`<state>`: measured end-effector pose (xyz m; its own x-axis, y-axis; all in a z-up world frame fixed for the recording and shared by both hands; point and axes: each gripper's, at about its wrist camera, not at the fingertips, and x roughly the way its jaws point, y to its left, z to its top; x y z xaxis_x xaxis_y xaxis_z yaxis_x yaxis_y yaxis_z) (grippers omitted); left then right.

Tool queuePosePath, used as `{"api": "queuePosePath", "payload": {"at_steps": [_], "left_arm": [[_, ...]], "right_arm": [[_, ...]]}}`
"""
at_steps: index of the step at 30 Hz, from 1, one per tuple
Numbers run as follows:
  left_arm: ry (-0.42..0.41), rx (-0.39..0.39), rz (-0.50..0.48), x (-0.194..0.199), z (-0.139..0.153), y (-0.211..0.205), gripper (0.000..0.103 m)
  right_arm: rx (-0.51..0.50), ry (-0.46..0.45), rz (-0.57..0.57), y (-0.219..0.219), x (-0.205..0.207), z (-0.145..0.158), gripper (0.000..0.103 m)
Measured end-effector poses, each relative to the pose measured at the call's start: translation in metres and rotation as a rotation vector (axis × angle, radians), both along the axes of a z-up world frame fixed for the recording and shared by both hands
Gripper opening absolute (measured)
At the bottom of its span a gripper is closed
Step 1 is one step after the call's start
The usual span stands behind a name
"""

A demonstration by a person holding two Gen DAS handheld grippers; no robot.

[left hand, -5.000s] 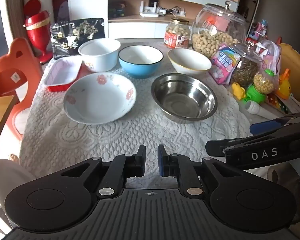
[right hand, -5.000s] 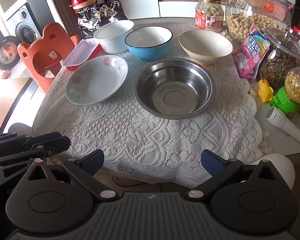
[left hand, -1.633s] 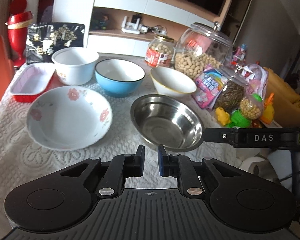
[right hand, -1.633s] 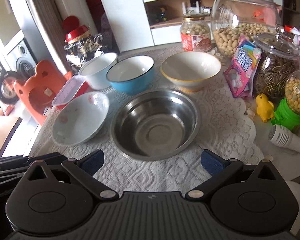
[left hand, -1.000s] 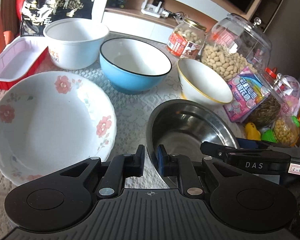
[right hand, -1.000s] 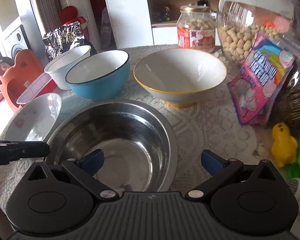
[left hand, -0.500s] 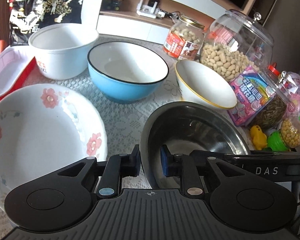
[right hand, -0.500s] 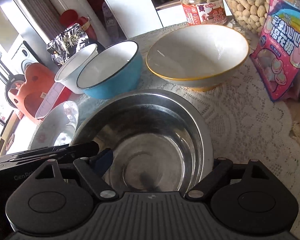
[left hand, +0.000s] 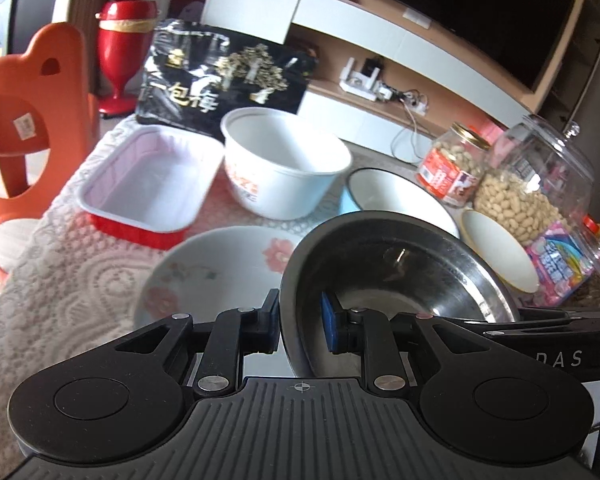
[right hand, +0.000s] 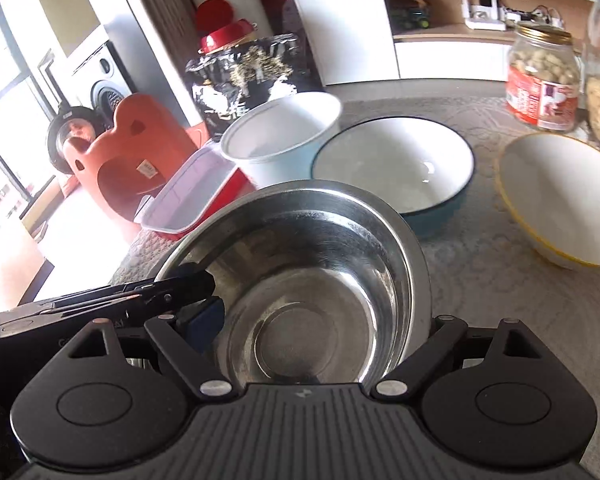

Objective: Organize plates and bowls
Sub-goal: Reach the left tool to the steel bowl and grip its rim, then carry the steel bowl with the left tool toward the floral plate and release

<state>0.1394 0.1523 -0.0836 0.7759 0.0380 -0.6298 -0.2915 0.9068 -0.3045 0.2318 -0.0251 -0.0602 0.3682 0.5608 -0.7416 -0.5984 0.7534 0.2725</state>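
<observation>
My left gripper (left hand: 300,322) is shut on the left rim of the steel bowl (left hand: 400,268), which is lifted and tilted above the floral plate (left hand: 220,272). In the right wrist view the steel bowl (right hand: 300,280) fills the middle, between the fingers of my right gripper (right hand: 312,332); its left pad sits inside the bowl and its right finger is outside the rim, and whether they clamp it is unclear. Behind stand the white bowl (left hand: 284,172), the blue bowl (right hand: 396,168) and the yellow-rimmed bowl (right hand: 560,196).
A red tray with white lining (left hand: 148,184) lies at the back left by a black snack bag (left hand: 220,84). Peanut jars (left hand: 452,168) and a candy bag (left hand: 556,260) crowd the right. An orange chair (left hand: 16,140) stands left of the lace-covered table (left hand: 60,280).
Both grippers closed in on the steel bowl; the left gripper took its rim. The bowl has since been lifted and carried left over the floral plate.
</observation>
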Motion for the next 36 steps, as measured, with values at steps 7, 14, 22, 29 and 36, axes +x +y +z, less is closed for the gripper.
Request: {"api": "queuePosePath", "payload": {"at_steps": [7,14,22,29,36], "left_arm": [[-0.016,0.004,0.112,-0.016,-0.011,0.045,0.024],[-0.044,-0.048,0.146,-0.027,-0.021,0.068,0.023],[0.005,-0.059,0.140,-0.029,-0.033,0.073,0.038],[0.005,-0.137,0.130,-0.030,-0.044,0.078,0.040],[0.024,-0.196,0.109,-0.025,-0.054,0.077,0.036]], "right_arm": [[0.001,0.058,0.078,0.060,0.004,-0.022,0.091],[-0.074,0.063,0.101,0.083,-0.004,-0.037,0.092],[-0.119,-0.109,0.081,0.077,-0.021,-0.022,0.097],[-0.078,-0.060,0.035,0.075,-0.017,-0.032,0.097],[-0.069,-0.110,-0.049,0.065,-0.010,-0.026,0.097]]}}
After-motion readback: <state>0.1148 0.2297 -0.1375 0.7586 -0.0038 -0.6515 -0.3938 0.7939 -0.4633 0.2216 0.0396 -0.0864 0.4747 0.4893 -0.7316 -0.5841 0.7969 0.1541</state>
